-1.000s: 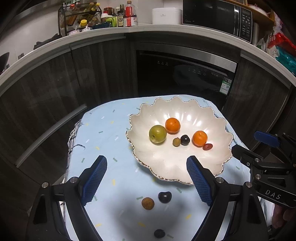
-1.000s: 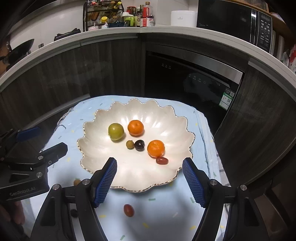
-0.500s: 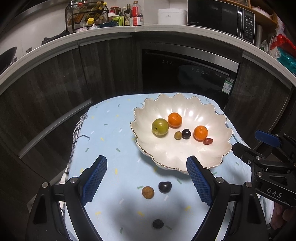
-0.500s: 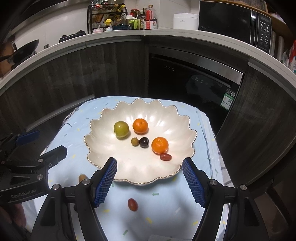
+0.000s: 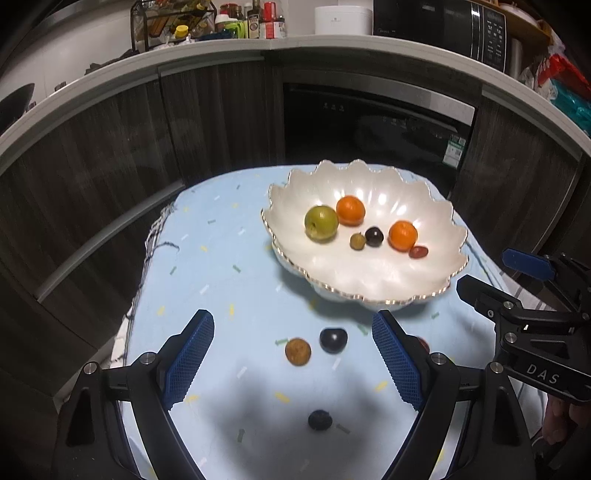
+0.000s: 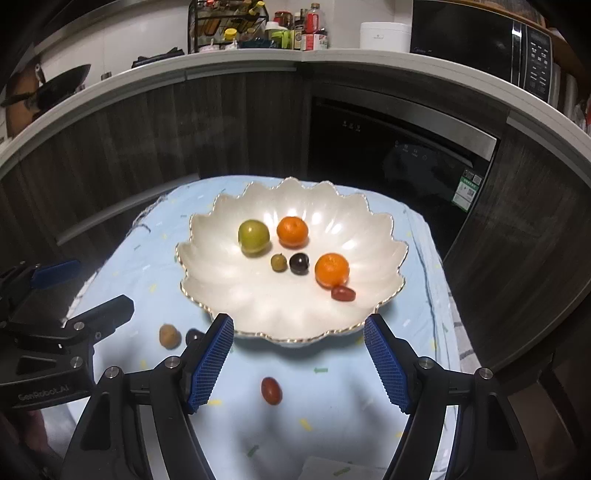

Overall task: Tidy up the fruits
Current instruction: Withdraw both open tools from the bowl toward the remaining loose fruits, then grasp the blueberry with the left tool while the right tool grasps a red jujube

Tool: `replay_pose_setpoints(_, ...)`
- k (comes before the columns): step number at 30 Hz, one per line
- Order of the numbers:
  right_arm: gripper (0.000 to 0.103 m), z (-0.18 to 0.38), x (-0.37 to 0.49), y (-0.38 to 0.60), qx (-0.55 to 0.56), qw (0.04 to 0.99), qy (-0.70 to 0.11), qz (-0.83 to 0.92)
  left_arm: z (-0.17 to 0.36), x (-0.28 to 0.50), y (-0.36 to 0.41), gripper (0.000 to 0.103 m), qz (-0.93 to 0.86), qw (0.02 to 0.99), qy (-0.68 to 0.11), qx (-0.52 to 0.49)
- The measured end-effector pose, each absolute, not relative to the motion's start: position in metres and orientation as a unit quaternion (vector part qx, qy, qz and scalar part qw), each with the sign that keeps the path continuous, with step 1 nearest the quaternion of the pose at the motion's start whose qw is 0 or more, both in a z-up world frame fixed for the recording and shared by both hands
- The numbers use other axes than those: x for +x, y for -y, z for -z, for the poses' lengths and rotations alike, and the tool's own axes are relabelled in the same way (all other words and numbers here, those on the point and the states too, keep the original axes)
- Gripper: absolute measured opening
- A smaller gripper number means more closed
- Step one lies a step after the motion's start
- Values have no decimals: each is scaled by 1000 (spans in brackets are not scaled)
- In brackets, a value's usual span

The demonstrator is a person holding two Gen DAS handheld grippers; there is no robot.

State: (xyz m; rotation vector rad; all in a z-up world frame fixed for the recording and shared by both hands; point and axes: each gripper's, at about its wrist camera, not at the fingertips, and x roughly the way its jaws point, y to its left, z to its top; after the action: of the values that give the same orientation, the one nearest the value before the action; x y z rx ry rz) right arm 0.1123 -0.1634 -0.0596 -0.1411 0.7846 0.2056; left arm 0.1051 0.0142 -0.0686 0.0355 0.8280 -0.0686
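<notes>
A white scalloped bowl on the light blue cloth holds a green fruit, two oranges, a small olive fruit, a dark grape and a red one. On the cloth in front of it lie a brown fruit, a dark plum, a dark berry and a red grape tomato. My left gripper is open above the brown fruit and plum. My right gripper is open above the red tomato.
The blue cloth covers a small table with drops on its left and right edges. Dark kitchen cabinets and an oven stand behind. The counter above carries a spice rack and a microwave.
Both grippers have pulled back from the bowl, so it sits farther off and more loose fruit shows on the cloth. Both stay open.
</notes>
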Motion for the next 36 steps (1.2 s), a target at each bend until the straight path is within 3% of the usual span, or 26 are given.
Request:
replay_pose_setpoints(17, 73, 97, 100, 162, -77, 911, -388, -112, 106, 80, -9, 86, 51, 914, -402, 7)
replay_pose_setpoints(21, 67, 104, 97, 161, -85, 911, -388, -113, 113, 77, -9, 86, 50, 915, -400, 8)
replay_pose_setpoints(36, 58, 133, 94, 163, -80, 901, -408, -125, 140, 74, -5, 71, 61, 906, -419, 7)
